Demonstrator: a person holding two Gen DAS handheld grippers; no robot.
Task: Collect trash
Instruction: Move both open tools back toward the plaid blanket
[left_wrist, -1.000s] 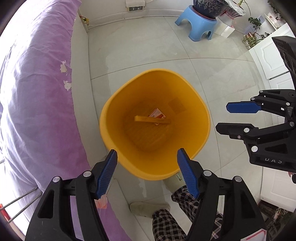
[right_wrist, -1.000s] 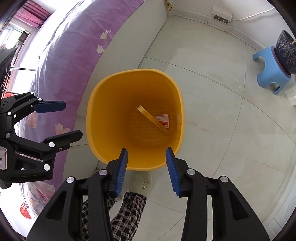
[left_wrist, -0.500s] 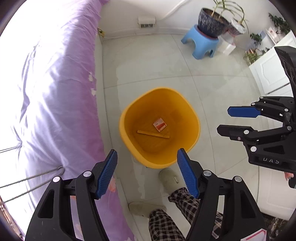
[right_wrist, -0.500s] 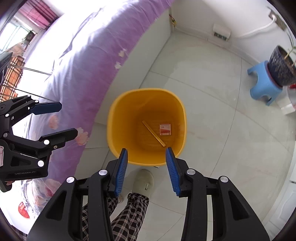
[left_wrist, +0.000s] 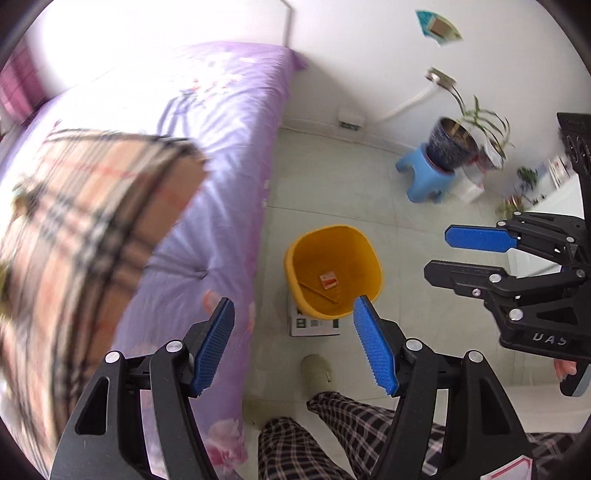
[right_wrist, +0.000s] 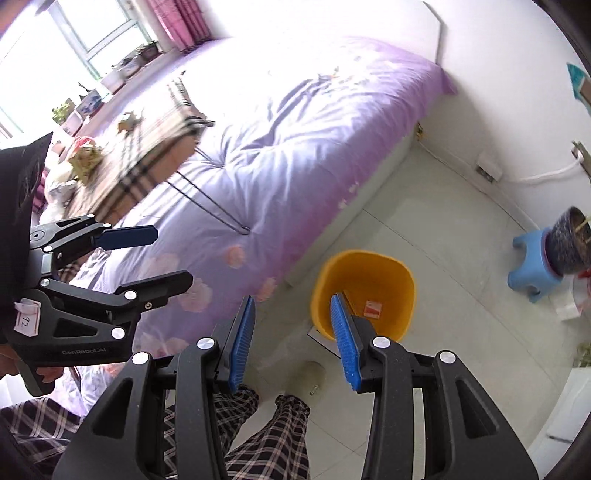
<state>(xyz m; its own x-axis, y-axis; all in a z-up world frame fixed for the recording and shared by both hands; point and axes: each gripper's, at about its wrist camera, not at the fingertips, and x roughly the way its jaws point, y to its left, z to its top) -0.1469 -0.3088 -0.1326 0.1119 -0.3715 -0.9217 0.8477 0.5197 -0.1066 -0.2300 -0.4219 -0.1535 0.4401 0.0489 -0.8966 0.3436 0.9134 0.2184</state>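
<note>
We have lifted both grippers up and away from the yellow bin (left_wrist: 332, 271), which now looks small and low; the bed (right_wrist: 295, 147) and a plaid-covered table (left_wrist: 85, 236) have swung into view

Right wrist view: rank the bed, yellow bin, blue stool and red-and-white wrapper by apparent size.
1. Bed
2. Yellow bin
3. Blue stool, partly hidden by the plant pot
4. Red-and-white wrapper, inside the bin
</note>
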